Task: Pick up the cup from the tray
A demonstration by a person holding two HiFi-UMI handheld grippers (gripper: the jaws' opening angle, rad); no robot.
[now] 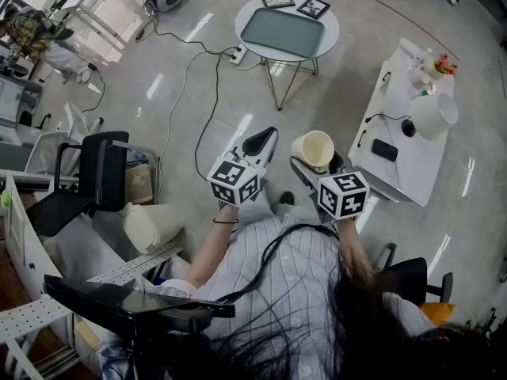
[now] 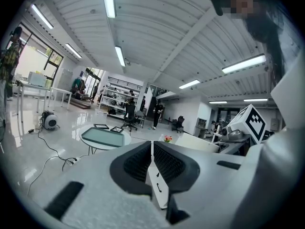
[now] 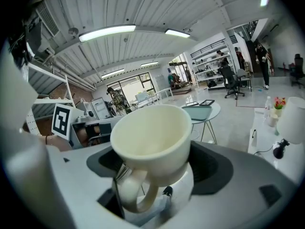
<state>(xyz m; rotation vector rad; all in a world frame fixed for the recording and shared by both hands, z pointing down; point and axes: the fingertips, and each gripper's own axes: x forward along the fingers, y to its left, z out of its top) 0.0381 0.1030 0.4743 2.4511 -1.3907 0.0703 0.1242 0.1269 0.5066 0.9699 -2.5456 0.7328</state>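
A cream cup [image 1: 313,149] with a handle is held up in the air, well away from the green tray [image 1: 283,32]. My right gripper [image 1: 318,166] is shut on it. In the right gripper view the cup [image 3: 151,138] fills the middle, its mouth facing outward and its handle [image 3: 136,194] hanging low between the jaws. The tray [image 3: 200,111] lies empty on a round white table [image 1: 329,24] far ahead. My left gripper [image 1: 261,142] hovers beside the right one, its jaws pressed together on nothing. The left gripper view also shows the tray [image 2: 101,137] across the floor.
Two picture frames [image 1: 295,4] lie on the round table behind the tray. A white desk [image 1: 412,161] with a lamp and a phone stands at the right. A black chair [image 1: 95,172] is at the left. Cables [image 1: 190,77] trail over the floor.
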